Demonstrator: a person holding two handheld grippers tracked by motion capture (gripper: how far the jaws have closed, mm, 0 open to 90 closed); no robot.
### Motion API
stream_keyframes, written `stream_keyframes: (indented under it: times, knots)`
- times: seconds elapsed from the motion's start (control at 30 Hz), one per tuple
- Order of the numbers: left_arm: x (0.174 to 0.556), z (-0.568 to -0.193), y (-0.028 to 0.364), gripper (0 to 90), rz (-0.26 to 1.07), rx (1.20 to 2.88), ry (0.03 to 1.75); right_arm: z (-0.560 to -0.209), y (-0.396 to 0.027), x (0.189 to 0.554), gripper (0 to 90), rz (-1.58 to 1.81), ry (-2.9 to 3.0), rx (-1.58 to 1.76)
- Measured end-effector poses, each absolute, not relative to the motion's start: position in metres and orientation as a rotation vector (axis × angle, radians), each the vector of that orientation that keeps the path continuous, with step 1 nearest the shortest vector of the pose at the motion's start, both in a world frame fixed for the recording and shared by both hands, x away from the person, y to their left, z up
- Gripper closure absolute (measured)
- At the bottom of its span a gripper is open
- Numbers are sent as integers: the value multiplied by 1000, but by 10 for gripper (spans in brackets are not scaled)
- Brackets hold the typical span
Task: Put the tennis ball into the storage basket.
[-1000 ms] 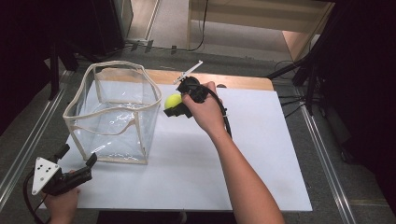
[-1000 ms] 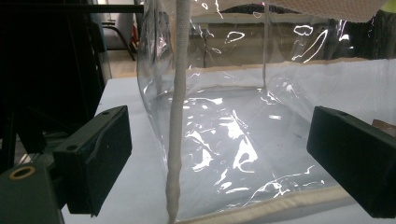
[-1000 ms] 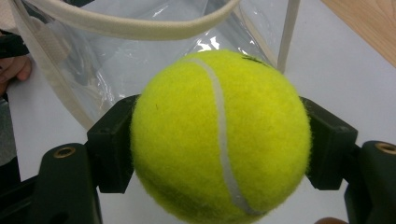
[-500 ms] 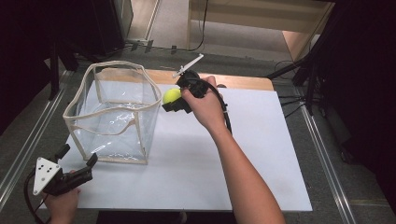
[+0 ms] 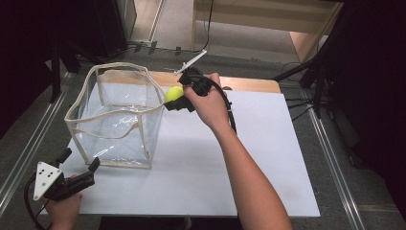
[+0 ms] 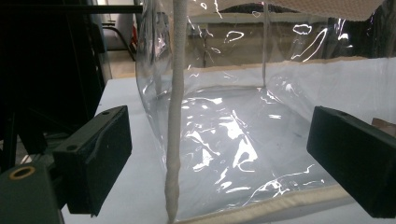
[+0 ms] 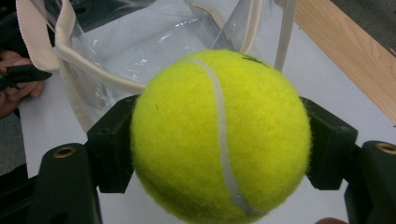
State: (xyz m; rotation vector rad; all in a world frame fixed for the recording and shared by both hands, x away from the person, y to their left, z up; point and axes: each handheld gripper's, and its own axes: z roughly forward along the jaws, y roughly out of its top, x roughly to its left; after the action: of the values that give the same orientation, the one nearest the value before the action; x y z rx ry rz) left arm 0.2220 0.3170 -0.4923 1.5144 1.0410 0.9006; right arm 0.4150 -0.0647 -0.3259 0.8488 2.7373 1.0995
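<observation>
i am holding the ball clamped in the right gripper, which is edging up to the bag's rim toward the table's far edge since a second ago; release looks near. the left gripper is idling wide open at the near left corner, its jaws facing the bag.

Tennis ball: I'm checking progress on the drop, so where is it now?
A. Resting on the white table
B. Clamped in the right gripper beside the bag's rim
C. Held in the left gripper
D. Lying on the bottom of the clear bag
B: the right gripper is shut on the tennis ball at the rim of the clear bag, not yet inside.
</observation>
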Motion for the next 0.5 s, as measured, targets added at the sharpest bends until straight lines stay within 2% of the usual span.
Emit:
stream_keyframes:
  times: [0.5]
  knots:
    - [222, -492, 317, 69, 896, 1510, 1045, -310, -55, 419, 238, 1106, 2727, 809]
